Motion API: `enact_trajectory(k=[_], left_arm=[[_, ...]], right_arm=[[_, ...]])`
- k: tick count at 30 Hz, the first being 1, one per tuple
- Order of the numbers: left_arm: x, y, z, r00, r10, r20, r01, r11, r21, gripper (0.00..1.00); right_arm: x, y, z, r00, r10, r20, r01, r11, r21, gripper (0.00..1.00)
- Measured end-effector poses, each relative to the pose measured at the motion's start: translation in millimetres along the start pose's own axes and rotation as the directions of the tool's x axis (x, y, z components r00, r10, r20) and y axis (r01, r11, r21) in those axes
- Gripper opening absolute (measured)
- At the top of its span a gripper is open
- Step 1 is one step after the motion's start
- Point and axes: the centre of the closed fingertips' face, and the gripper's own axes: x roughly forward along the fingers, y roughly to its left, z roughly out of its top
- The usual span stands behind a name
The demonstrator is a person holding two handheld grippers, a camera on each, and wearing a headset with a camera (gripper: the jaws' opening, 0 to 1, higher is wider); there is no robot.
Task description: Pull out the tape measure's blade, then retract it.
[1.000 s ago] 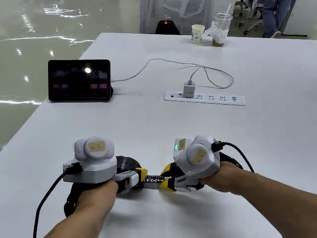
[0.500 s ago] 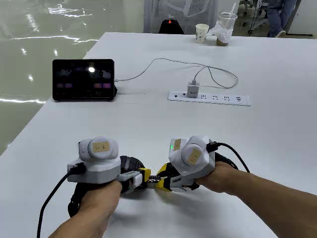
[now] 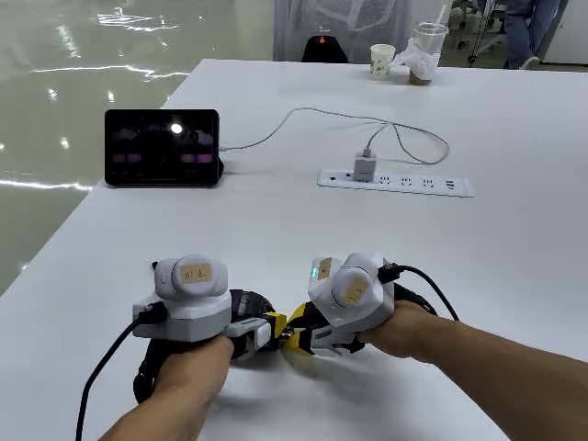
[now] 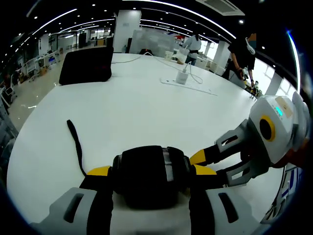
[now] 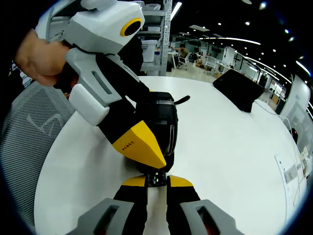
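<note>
Head view, item one: tape measure (image 3: 250, 309), black case, stood on the white table (image 3: 276, 230) near its front edge, between the person's two hands.

Item two: left gripper (image 4: 149, 171), jaws clamped on either side of the case, yellow tips pressed to its flanks; a black wrist strap (image 4: 74, 142) trailed from the case across the table on the far side.

Item three: right gripper (image 5: 156, 180), jaws pinched together on the blade tip (image 5: 156, 177), a small dark tab held just at the mouth of the case. Hardly any blade length was to be seen between tab and case.

Relation noted: the case lay straight ahead of the right gripper's jaws, all but touching them, with the two grippers pointed at each other nose to nose. The blade's long axis ran along that shared line, side to side across the person's front.

Judgement: with the blade housed almost entirely, any draw would call for the right gripper to travel away to the person's right along that line while the left kept the case anchored; a pull off that axis would likely kink the blade or twist the case in the jaws.
</note>
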Motion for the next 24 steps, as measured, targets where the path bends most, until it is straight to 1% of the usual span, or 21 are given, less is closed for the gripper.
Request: enact_trajectory(k=[10, 18, 24], left_arm=[[-0.2, -0.2, 0.1, 1.0, -0.001, 0.001, 0.001, 1.0, 0.002, 0.58], [-0.3, -1.6, 0.0, 0.9999, -0.012, -0.004, 0.012, 1.0, 0.021, 0.59], [0.0, -1.7, -0.1, 0.9998, -0.017, -0.009, 0.017, 1.0, 0.024, 0.6]], right_arm=[[2.0, -0.1, 1.8, 1.0, 0.0, -0.001, 0.0, 1.0, 0.004, 0.11], [1.7, 1.6, 2.0, 1.0, 0.002, -0.004, -0.002, 1.0, 0.009, 0.12], [2.0, 2.2, 2.0, 1.0, 0.0, -0.006, 0.0, 1.0, 0.01, 0.12]])
